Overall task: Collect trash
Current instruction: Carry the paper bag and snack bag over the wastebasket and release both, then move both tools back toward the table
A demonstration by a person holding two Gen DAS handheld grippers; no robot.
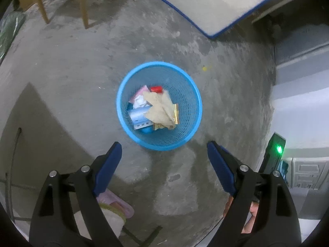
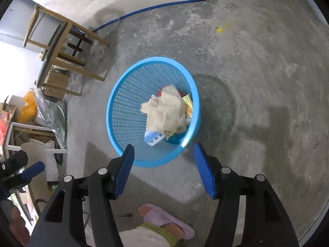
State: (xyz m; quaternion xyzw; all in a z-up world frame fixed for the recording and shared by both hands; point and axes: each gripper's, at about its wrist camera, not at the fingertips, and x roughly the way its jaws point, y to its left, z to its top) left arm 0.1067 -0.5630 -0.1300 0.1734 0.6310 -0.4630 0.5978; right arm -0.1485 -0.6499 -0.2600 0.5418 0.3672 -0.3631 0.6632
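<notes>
A blue mesh waste basket (image 1: 186, 82) stands on the concrete floor, seen from above in both views. It holds a crumpled beige paper (image 1: 159, 109), a light blue carton (image 1: 140, 119), a red item (image 1: 155, 89) and snack wrappers. My left gripper (image 1: 164, 154) hovers on the basket's near side, open, with nothing between its blue pads. In the right wrist view the basket (image 2: 125, 103) and beige paper (image 2: 166, 111) lie just ahead of my right gripper (image 2: 163, 154), also open and empty. The left gripper's tip (image 2: 33, 170) shows at that view's left edge.
A white mattress with blue piping (image 1: 216, 2) lies beyond the basket. Wooden chairs (image 2: 61, 49), a cardboard box and plastic bags (image 2: 28, 107) crowd one side. A person's foot in a lilac slipper (image 2: 168, 220) stands close below the grippers. A yellow speck (image 1: 204, 68) marks the floor.
</notes>
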